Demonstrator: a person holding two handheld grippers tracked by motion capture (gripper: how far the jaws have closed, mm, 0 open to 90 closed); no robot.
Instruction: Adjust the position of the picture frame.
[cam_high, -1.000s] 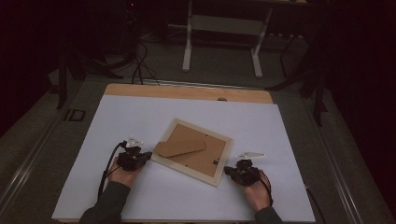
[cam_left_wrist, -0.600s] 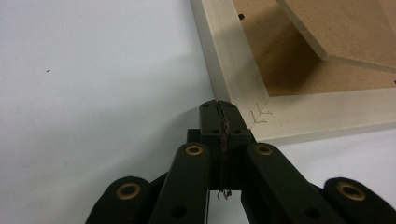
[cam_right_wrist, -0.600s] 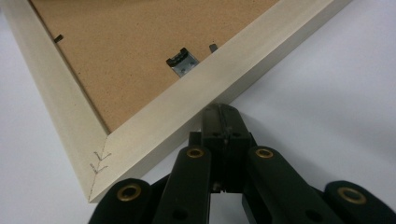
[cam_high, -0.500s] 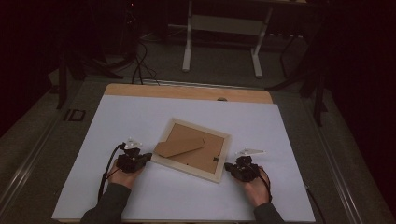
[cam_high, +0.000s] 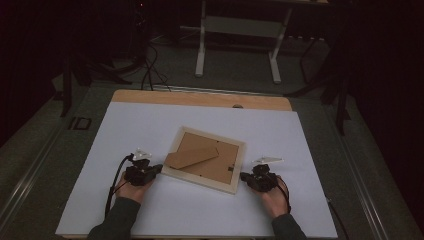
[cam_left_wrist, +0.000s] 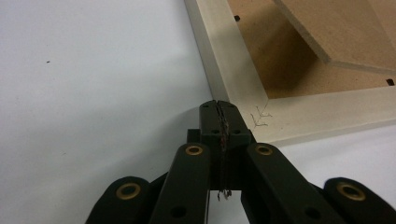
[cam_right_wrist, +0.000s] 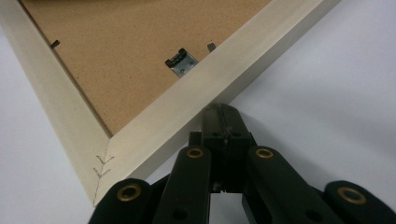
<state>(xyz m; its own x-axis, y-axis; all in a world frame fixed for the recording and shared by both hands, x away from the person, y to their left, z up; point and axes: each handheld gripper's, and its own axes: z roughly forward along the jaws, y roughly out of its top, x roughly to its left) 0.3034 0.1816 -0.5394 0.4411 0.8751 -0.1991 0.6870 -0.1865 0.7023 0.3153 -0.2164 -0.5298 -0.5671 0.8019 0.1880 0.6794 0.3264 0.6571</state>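
Note:
A pale wooden picture frame (cam_high: 239, 162) lies face down and slightly turned on the white table top (cam_high: 125, 130), its brown backing board and folded stand (cam_high: 192, 156) up. My left gripper (cam_high: 159, 169) is shut, and its tip rests at the frame's near left corner (cam_left_wrist: 243, 93). My right gripper (cam_high: 243, 176) is shut too, with its tip against the frame's right rail (cam_right_wrist: 187, 100) near the bottom right corner. A small metal hanger clip (cam_right_wrist: 182, 61) sits on the backing just beyond that rail. Nothing is between either pair of jaws.
A bare wooden strip (cam_high: 200, 98) runs along the table's far edge. Beyond it stand the legs of another table (cam_high: 237, 42) and cables (cam_high: 150, 65) on a dark floor. White surface lies open on all sides of the frame.

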